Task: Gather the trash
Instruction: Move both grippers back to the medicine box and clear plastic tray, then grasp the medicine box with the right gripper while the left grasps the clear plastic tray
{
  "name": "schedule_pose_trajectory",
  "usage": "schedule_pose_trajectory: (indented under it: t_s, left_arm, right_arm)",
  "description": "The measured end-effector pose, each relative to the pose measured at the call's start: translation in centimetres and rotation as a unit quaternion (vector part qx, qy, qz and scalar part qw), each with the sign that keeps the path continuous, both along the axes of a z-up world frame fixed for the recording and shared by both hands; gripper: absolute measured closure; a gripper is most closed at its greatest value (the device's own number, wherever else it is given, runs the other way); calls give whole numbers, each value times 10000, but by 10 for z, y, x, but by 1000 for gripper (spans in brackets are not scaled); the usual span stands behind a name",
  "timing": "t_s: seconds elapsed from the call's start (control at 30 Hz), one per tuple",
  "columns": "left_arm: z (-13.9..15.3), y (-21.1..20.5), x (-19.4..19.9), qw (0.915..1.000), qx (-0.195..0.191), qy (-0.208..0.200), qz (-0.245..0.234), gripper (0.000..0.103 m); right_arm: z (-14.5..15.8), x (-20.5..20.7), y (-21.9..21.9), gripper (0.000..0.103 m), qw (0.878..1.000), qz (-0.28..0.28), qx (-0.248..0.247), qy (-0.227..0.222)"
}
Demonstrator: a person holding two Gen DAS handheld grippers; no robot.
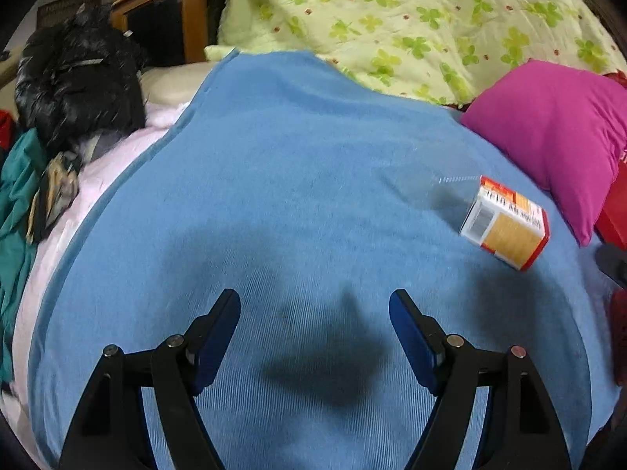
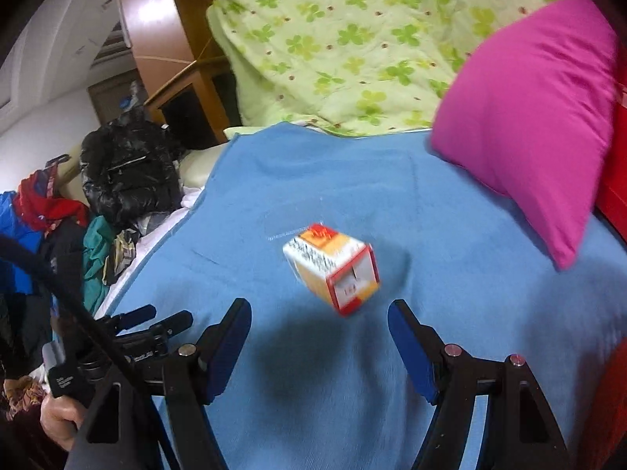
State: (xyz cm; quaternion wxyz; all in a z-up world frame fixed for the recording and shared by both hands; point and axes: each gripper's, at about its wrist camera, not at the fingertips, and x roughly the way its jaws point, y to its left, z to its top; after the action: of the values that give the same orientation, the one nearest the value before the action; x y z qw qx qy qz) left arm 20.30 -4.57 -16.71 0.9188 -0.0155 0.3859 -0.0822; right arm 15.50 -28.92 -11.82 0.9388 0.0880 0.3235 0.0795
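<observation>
Blanket (image 1: 298, 164) lies bare around the blurred, seemingly small carton (image 2: 333, 268); left gripper (image 1: 314, 315) and right gripper (image 2: 319, 323) gape empty

Bedroom: blanket (image 1: 298, 180), pillow (image 1: 556, 137)

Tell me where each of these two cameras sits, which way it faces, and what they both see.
Left wrist: on the left hand-held gripper, looking down its open fingers at the blue blanket; the small carton lies off to the right.
Right wrist: on the right hand-held gripper, jaws open, with the carton just ahead; the left hand shows at lower left.
Shared: blanket, carton, magenta pillow, clover quilt, black jacket.
</observation>
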Motion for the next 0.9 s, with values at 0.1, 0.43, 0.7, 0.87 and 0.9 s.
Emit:
schedule_pose_trajectory:
  t_s: [0.1, 0.43, 0.7, 0.87, 0.9]
  left_arm:
    - [4, -5, 12, 9991, 10, -262, -323, 24]
    - [8, -12, 50, 9913, -250, -627, -1132, 24]
    - [16, -19, 72, 9788, -801, -726, -1737, 24]
    - [18, -23, 91, 9755, -1067, -594, -1832, 23]
    - [17, -23, 95, 9755, -1096, -548, -1830, 23]
  right_arm:
    - [1, 26, 2, 26, 9997, 203, -109, -25]
    - [-20, 82, 25, 25, 9923, 701, -1021, 56]
    - [-31, 95, 9, 25, 9924, 687, -1014, 138]
    - [-34, 98, -2, 25, 9938, 668, -862, 223]
    - [-34, 99, -3, 25, 9941, 657, -845, 182]
